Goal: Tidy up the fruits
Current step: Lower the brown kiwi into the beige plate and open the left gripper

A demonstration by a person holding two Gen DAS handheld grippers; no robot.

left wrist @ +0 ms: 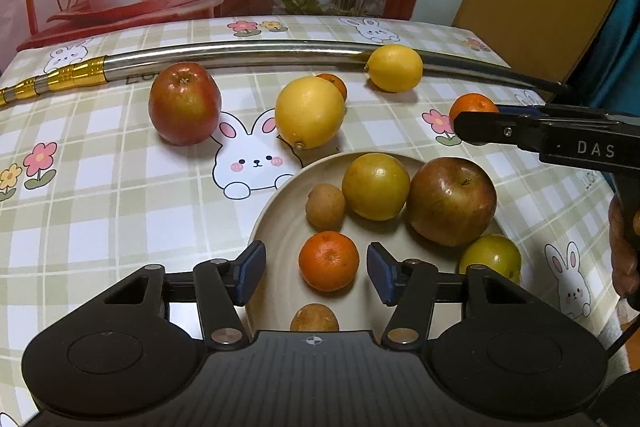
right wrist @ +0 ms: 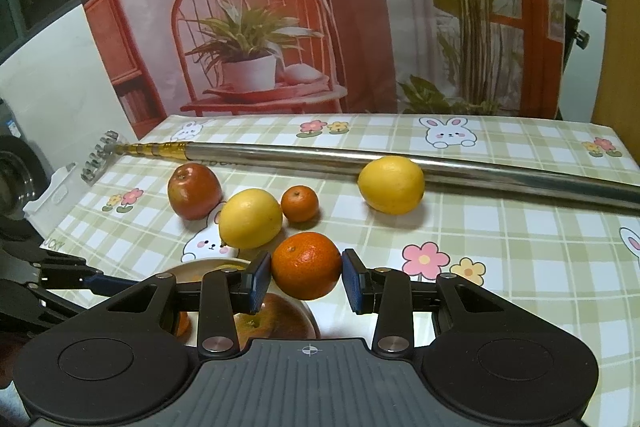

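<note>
**Right tongs close on a mandarin beside the plate**

The right gripper has its 2 blue pads touching either side of a mandarin, so it grips that fruit. Whether the fruit is lifted or rests on the tablecloth cannot be told from the right wrist view; in the left wrist view it sits just beyond the far right rim of the plate, partly hidden behind the black fingers.

The left gripper is open and holds nothing. Its pads stand apart on each side of another mandarin that lies in the plate, without touching it.

The step in hand looks like the carry: 1 more loose fruit going into the plate. The next move calls for lifting the gripped mandarin over the rim and setting it in a free gap, most likely the bare left part of the plate, since the right half is crowded by an apple and round yellow-green fruits.

The right gripper reaches in level from the right side, fingers pointing across the table. The left gripper hovers low over the near rim, aimed forward.

Still loose on the cloth: a red apple, 2 lemons, and a small mandarin. A metal pole lies behind them.
</note>
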